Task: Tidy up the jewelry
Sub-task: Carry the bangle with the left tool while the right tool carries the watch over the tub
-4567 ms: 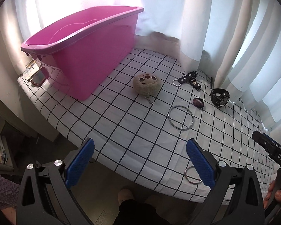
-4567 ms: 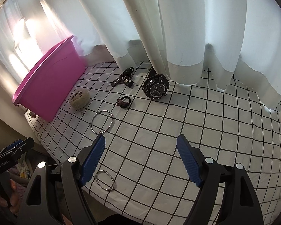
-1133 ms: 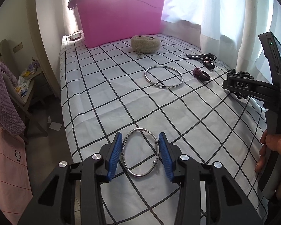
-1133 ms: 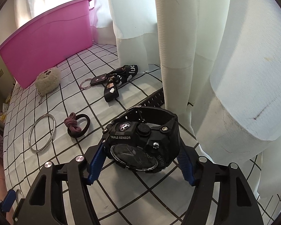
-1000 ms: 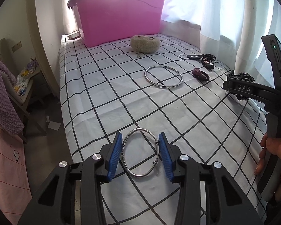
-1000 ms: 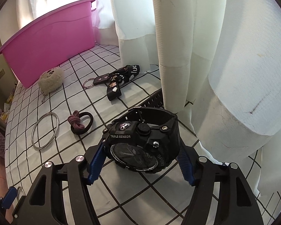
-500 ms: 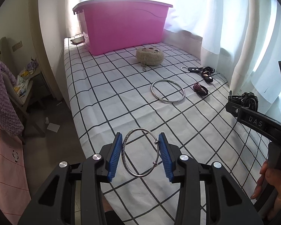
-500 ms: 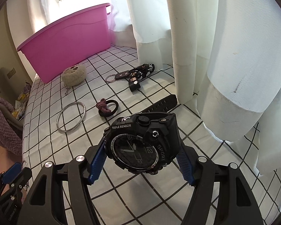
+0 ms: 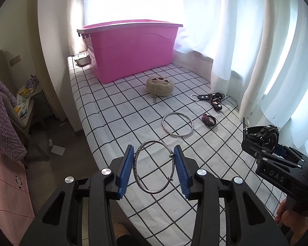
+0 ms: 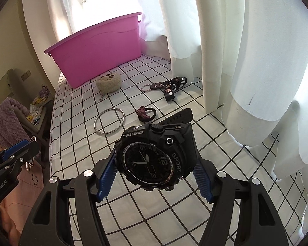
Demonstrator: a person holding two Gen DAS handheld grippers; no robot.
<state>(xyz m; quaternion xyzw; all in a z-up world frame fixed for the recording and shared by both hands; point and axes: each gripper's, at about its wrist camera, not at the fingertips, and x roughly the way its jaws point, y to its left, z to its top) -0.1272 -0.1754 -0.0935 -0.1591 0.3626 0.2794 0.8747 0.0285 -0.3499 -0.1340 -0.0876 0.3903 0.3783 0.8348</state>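
My left gripper is shut on a small silver bangle and holds it above the near edge of the checked table. My right gripper is shut on a black sport watch, lifted off the table; it also shows in the left wrist view. A pink bin stands at the far end of the table, also in the right wrist view. A larger silver bangle, a hair tie and a black key strap lie on the cloth.
A beige plush pouch with a chain lies in front of the bin. White curtains hang along the right side. A chair with a purple blanket stands on the floor at the left.
Both grippers have lifted and pulled back: the small bangle and the watch have risen off the table, and the bin now looks farther away.
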